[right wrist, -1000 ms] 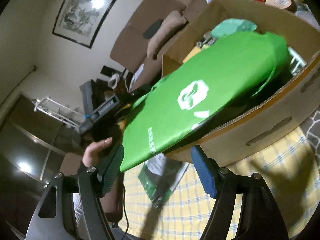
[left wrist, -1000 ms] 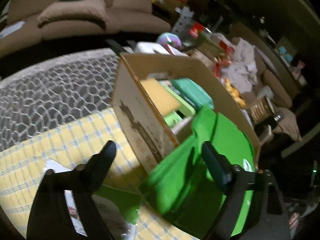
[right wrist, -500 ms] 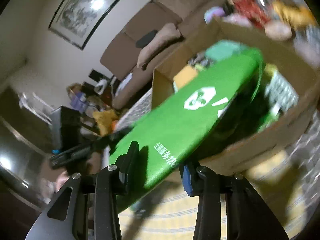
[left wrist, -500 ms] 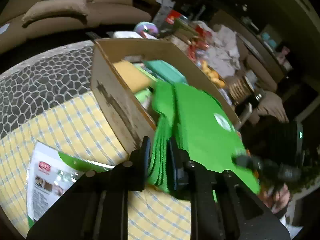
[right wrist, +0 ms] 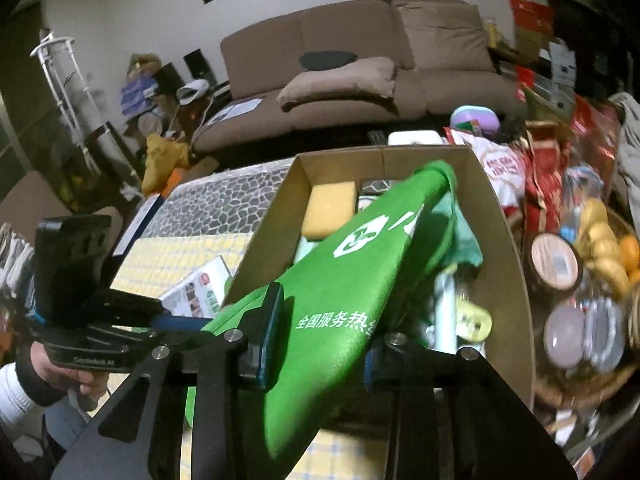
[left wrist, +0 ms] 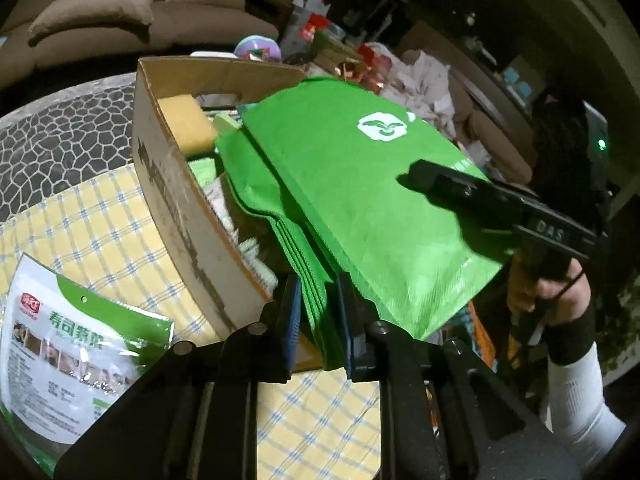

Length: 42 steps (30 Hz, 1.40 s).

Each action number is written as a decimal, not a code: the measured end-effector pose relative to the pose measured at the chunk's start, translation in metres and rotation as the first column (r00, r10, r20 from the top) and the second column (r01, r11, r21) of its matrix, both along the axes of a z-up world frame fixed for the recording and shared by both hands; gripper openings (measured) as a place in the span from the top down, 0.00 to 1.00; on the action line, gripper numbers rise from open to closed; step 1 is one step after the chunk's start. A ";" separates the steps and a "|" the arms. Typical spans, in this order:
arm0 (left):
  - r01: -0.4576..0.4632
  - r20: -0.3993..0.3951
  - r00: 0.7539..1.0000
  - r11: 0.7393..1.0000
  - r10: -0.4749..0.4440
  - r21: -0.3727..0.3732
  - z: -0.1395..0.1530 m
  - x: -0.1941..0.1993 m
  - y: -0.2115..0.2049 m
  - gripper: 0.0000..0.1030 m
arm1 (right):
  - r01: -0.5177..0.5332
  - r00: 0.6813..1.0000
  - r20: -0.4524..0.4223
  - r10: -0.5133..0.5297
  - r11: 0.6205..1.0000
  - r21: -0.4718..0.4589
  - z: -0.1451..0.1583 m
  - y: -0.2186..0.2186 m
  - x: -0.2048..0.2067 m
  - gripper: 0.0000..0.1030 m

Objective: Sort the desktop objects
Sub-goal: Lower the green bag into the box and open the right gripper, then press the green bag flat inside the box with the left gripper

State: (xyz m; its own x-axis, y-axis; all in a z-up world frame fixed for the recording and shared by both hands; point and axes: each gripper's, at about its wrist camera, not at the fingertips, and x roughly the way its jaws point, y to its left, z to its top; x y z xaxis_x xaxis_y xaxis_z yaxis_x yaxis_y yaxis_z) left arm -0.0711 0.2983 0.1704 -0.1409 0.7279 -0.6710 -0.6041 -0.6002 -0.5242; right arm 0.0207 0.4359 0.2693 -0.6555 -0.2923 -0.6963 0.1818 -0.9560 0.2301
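Two grippers: both clamp one green bag (left wrist: pixel 360 184).
Left view: left gripper (left wrist: pixel 318 320) level, jaws pinched on the bag's folded edge; bag reaches ahead over the cardboard box (left wrist: pixel 180 200); snack packet (left wrist: pixel 68 352) lies down-left of the jaws.
Right view: right gripper (right wrist: pixel 320 344) tilted upward, jaws closed on the bag's wide end; sponge (right wrist: pixel 330 208) in the box beyond.

Both hand-held grippers, the left (left wrist: pixel 319 312) and right (right wrist: pixel 320 320), have closed onto the green bag (left wrist: pixel 360 184), lifting it above the box (left wrist: pixel 180 208).
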 end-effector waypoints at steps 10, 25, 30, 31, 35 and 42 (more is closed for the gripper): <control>-0.024 -0.052 0.998 0.994 0.019 -0.106 -0.002 -0.013 0.053 0.82 | -0.037 0.999 0.015 0.036 0.999 0.036 -0.022 0.055 -0.039 0.63; 0.055 -0.093 0.993 0.978 -0.075 -0.199 -0.012 0.012 0.103 0.77 | 0.068 0.991 0.087 -0.098 0.953 0.296 -0.065 0.069 -0.039 0.72; 0.000 -0.148 0.988 0.953 -0.047 -0.302 -0.019 0.011 0.121 0.76 | 0.065 0.985 0.114 -0.129 0.892 0.447 -0.085 0.050 -0.051 0.72; -0.005 -0.148 0.988 0.951 -0.043 -0.310 -0.021 0.010 0.122 0.76 | 0.070 0.984 0.118 -0.136 0.891 0.450 -0.086 0.050 -0.052 0.72; -0.014 -0.134 0.991 0.958 -0.026 -0.286 -0.022 0.006 0.116 0.76 | 0.118 0.984 0.078 -0.162 0.909 0.399 -0.079 0.060 -0.045 0.72; -0.047 -0.130 0.991 0.977 0.020 -0.209 -0.007 0.010 0.092 0.75 | 0.144 0.986 0.033 -0.162 0.939 0.313 -0.044 0.071 -0.008 0.57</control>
